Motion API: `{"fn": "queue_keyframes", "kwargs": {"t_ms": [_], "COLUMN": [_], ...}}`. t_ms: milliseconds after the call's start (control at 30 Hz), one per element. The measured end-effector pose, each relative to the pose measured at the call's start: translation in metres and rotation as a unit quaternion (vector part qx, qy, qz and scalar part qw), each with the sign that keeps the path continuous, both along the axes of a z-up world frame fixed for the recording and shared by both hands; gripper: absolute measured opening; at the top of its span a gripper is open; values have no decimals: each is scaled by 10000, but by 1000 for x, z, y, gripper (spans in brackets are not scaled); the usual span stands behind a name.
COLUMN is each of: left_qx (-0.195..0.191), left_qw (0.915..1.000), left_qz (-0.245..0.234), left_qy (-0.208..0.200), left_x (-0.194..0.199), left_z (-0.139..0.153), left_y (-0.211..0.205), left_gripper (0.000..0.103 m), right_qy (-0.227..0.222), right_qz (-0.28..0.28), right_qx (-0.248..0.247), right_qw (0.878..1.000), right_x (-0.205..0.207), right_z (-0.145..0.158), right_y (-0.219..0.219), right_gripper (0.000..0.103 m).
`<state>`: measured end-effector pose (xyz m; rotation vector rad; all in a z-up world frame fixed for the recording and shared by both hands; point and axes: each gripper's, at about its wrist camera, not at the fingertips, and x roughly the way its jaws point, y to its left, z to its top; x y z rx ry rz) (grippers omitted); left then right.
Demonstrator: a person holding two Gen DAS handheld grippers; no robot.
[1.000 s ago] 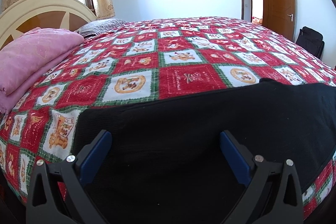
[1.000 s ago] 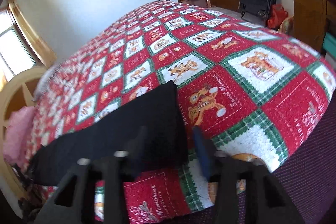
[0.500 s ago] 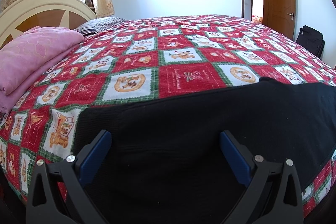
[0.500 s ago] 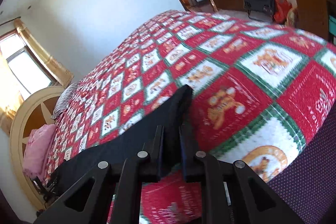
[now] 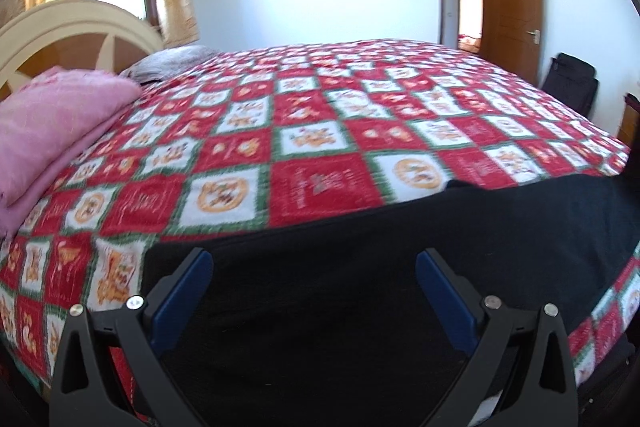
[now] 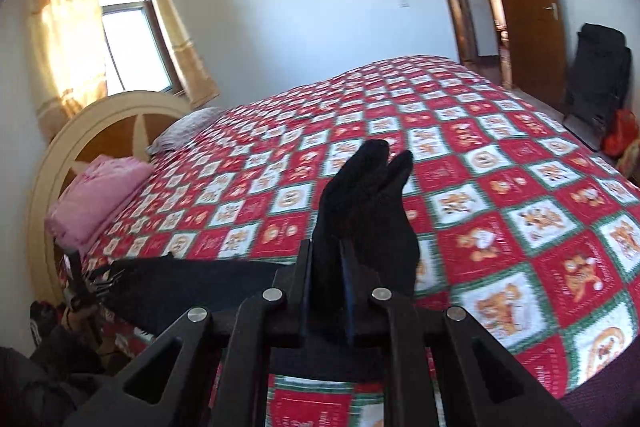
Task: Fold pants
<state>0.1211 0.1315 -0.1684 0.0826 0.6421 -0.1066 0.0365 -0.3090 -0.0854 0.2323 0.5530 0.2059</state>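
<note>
Here the black, soft knit pants [image 5: 360, 267] lie stretched along the near edge of the bed, on its red, white and green checked quilt [image 5: 320, 147]. The right gripper [image 6: 326, 279] has its fingers drawn narrow on one end of the fabric, and that end stands up above them in a bunched peak over the quilt. The left gripper [image 5: 314, 291] hangs over the other end of the pants with its blue-padded fingers [image 5: 182, 291] spread wide, clamping nothing; the cloth beneath them lies flat.

The main risk, as I judge it, sits with the right grip. Only a small pinch of cloth seems caught, and the knit looks slippery and limp, so a quick carry across the bed could let it slide out and drop in a heap short of the far end. The pinch may also hold just one layer or one leg, in which case the other would trail behind and the fold would come out skewed.

Since nothing pins the left end, the pull from the right could drag the whole garment along the quilt or off the bed's edge instead of doubling it over. The quilt itself could wrinkle and ride up with the cloth.

A folded pink blanket [image 6: 100, 195] rests near the cream and brown wooden headboard [image 6: 120, 115], well apart from the pants, and looks unlikely to interfere.
</note>
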Motion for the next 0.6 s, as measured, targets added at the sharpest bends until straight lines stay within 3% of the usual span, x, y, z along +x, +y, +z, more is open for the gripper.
{"fn": "queue_keyframes", "kwargs": {"t_ms": [233,600], "left_qx": [-67,-222], "left_qw": [9977,9856], "left_qz": [-680,-1656], "left_qy": [-14,261], "left_x": [-10,-4], "left_z": [11,12], "left_y": [-36,-103], "left_gripper": [103,103], "right_qy": [319,771], "right_qz": [577,1131], "right_qx": [48,-224], "right_qw": [9978,9903], "right_x": [22,45], "right_z": [-34,-89], "right_y": [52,120], "right_gripper": [13,13]}}
